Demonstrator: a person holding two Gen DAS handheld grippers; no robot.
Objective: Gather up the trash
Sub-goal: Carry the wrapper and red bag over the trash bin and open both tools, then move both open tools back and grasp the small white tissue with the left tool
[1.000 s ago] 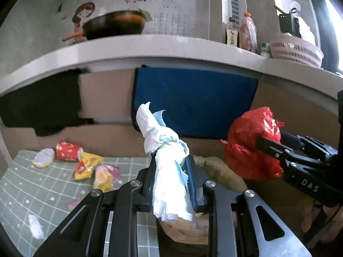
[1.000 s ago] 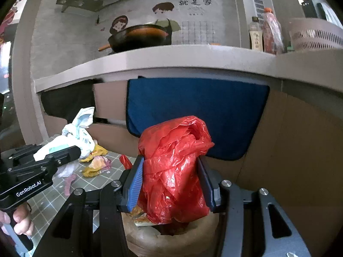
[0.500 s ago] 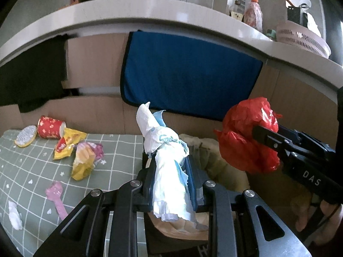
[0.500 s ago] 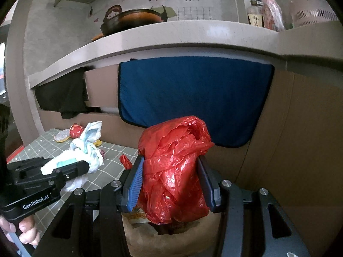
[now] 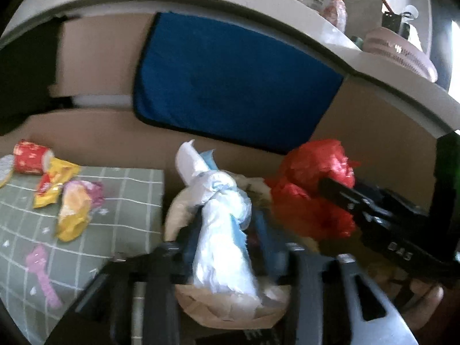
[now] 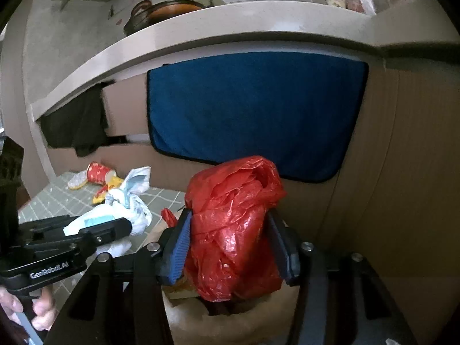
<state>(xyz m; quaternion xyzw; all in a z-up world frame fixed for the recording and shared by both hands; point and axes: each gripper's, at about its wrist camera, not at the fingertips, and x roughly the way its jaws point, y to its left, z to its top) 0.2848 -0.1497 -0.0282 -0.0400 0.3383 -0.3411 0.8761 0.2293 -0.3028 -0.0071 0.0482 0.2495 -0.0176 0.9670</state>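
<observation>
Left wrist view: my left gripper (image 5: pixel 227 247) has just been opening, jaws now wide around the white bag (image 5: pixel 222 241), over the paper trash bag (image 5: pixel 230 310). Right gripper (image 6: pixel 234 244) has just been widening too, red bag (image 6: pixel 233 224) between its jaws. Drop step; next, pull clear, then wrappers (image 5: pixel 72 210) at left.

Red bag (image 6: pixel 234 227), white-blue bag (image 5: pixel 222 230), blue cloth (image 6: pixel 256 115), seemingly grey-green checked mat (image 5: pixel 126 201).
</observation>
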